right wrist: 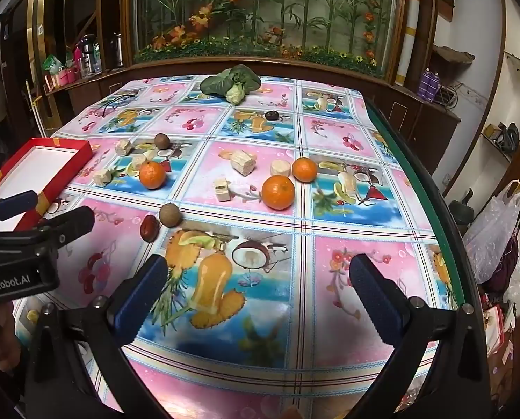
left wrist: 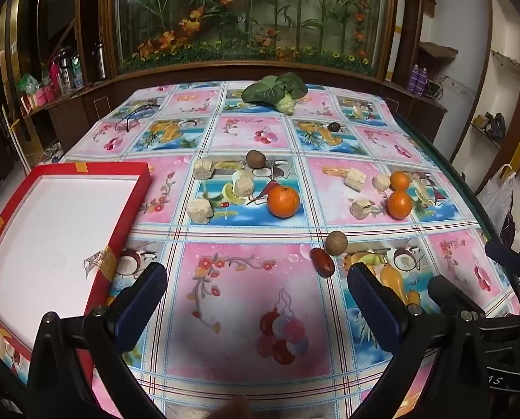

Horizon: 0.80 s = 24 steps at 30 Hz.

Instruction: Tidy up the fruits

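Blue-padded and spread wide, the left gripper (left wrist: 256,289) hangs over the glossy fruit-print tablecloth (left wrist: 246,279) with nothing between its pads; the right gripper (right wrist: 258,279) is equally wide apart and empty. Just beyond the left gripper's right finger lie a dark red oval date (left wrist: 322,260) and, touching it, a round brown longan (left wrist: 336,242). Left of that gripper sits a shallow red cardboard tray with a white floor (left wrist: 50,230), holding no fruit. Farther off, a large orange tangerine (left wrist: 283,201) rests mid-table among pale cut sugarcane chunks (left wrist: 199,210), with two smaller tangerines (left wrist: 399,204) to the right. At the far edge lies a leafy green vegetable (left wrist: 275,91).
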Each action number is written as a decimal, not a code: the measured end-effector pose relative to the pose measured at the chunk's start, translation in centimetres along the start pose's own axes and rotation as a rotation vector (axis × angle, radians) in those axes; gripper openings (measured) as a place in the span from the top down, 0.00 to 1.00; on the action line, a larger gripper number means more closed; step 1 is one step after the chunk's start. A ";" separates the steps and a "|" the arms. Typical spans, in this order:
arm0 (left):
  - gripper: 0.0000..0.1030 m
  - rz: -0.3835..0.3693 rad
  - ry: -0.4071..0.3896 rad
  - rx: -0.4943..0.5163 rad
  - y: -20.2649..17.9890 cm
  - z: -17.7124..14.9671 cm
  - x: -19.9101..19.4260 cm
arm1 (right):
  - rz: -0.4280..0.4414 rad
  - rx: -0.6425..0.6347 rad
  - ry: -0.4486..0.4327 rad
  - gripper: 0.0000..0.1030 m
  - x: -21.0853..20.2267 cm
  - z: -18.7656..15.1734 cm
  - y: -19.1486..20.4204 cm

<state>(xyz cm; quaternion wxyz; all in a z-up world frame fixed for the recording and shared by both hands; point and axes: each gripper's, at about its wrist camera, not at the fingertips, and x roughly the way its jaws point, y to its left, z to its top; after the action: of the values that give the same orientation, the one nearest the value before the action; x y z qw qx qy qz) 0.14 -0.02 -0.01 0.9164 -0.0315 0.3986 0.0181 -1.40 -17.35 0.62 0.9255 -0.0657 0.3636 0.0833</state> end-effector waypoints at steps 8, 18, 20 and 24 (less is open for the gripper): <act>0.00 0.000 -0.045 0.013 -0.2 0.0 -0.3 | 0.007 0.004 0.015 0.00 0.0 0.2 0.2; 0.00 -0.004 -0.016 -0.010 0.3 -0.5 0.2 | 0.008 0.005 0.011 0.00 0.0 0.4 0.5; 0.00 -0.003 -0.018 -0.009 0.3 -0.5 0.1 | 0.009 0.005 0.011 0.00 -0.1 0.4 0.4; 0.00 -0.002 -0.023 -0.011 0.5 -0.5 0.0 | 0.005 0.005 0.013 0.00 -0.2 0.7 0.5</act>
<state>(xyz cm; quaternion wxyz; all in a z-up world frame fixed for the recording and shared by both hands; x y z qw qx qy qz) -0.24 0.40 -0.35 0.9207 -0.0365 0.3880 0.0199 -1.20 -16.78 1.24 0.9231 -0.0631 0.3700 0.0842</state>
